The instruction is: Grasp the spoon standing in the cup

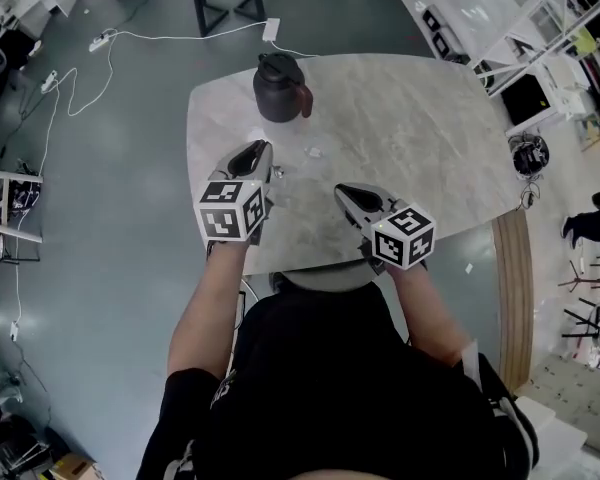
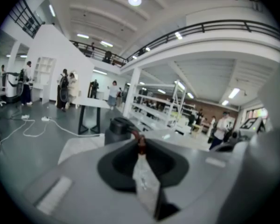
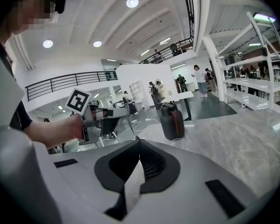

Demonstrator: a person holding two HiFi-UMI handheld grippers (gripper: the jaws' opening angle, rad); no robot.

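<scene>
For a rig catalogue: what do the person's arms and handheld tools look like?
The left tongs and right tongs are pale grey tapered shells with black recesses, each bearing a white cube printed with black square markers. Short black sleeves; forearms bare.

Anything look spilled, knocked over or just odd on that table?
Nothing is spilled or tipped: the dark lidded jug stands upright near the far edge of the marble table. Only a small pale scrap lies loose in front of it, too small to identify.
</scene>
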